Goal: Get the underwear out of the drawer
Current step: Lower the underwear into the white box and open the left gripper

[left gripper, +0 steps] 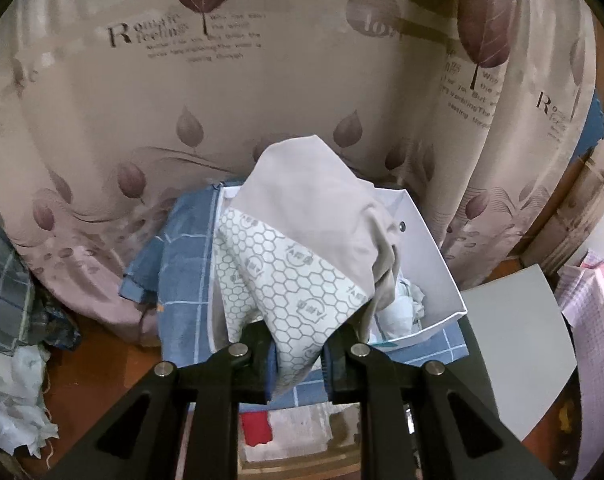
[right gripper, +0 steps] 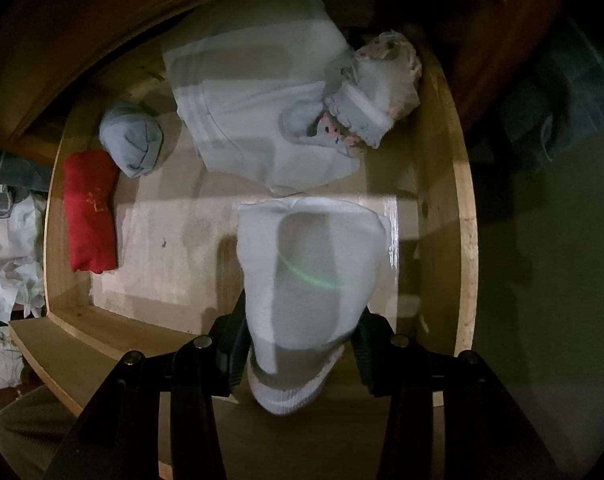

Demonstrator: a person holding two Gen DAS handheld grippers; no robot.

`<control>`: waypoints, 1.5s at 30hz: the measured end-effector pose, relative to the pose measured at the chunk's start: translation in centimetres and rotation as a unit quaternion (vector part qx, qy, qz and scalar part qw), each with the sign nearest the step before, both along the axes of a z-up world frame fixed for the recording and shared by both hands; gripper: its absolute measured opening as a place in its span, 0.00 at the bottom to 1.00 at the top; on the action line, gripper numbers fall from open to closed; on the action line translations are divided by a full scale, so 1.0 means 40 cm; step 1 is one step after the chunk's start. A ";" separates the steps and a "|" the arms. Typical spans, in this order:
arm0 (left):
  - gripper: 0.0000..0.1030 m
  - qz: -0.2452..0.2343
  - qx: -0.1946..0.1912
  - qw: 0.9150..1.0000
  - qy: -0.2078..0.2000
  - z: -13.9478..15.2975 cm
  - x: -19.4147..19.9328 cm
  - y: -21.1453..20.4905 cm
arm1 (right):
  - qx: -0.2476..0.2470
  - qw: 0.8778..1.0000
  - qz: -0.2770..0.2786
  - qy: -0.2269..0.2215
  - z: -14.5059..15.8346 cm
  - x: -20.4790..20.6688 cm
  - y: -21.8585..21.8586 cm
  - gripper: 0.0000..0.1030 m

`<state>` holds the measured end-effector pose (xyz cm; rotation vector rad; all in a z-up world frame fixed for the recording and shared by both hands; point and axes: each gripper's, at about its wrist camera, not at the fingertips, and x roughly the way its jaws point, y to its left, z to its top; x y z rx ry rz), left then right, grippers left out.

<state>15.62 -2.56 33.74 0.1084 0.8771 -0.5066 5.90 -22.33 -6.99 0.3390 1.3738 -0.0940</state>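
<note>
While my right claw (right gripper: pixel 300 350) pinched a white pair of underwear (right gripper: pixel 308 280) tight above the wooden drawer (right gripper: pixel 464 240), I thought it best to lift straight up so nothing caught on the rim. My left claw (left gripper: pixel 298 354) was shut on a beige pair with a honeycomb band (left gripper: pixel 298 252), hanging over a white box (left gripper: pixel 430 248) just ahead; letting go there looked right. Ahead of my right claw lay folded pale cloth (right gripper: pixel 258 96), a grey roll (right gripper: pixel 132 140) and a red roll (right gripper: pixel 90 210).

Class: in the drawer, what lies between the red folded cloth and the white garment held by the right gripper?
Right wrist view: only bare pale drawer floor separates red cloth from white garment.
</note>
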 end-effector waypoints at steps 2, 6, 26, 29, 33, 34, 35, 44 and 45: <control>0.16 -0.002 -0.004 1.000 0.005 -0.016 0.016 -0.015 | 0.003 1.000 -0.001 0.002 -0.002 0.001 0.001 0.40; 0.16 -0.011 -0.005 1.000 0.017 -0.058 0.043 -0.047 | 0.003 1.000 0.000 0.002 0.000 0.004 0.003 0.40; 0.20 -0.032 0.028 0.998 0.043 -0.235 0.068 -0.184 | 0.007 1.000 0.005 0.007 -0.005 0.008 0.011 0.40; 0.20 -0.025 0.029 0.998 0.043 -0.239 0.066 -0.179 | 0.006 1.000 0.006 0.007 -0.006 0.009 0.012 0.41; 0.22 -0.019 0.034 0.998 0.047 -0.251 0.064 -0.175 | 0.003 1.000 0.007 0.007 -0.006 0.011 0.018 0.41; 0.22 -0.018 0.034 0.998 0.048 -0.254 0.061 -0.174 | 0.003 1.000 0.007 0.007 -0.006 0.012 0.018 0.41; 0.23 -0.021 0.033 0.998 0.048 -0.257 0.057 -0.173 | 0.003 1.000 0.008 0.007 -0.006 0.012 0.019 0.41; 0.32 -0.026 0.020 0.999 0.036 -0.253 0.029 -0.154 | -0.002 1.000 0.006 0.003 -0.004 0.015 0.030 0.41; 0.33 -0.026 0.021 0.999 0.032 -0.250 0.025 -0.152 | -0.003 1.000 0.006 0.004 -0.005 0.016 0.031 0.41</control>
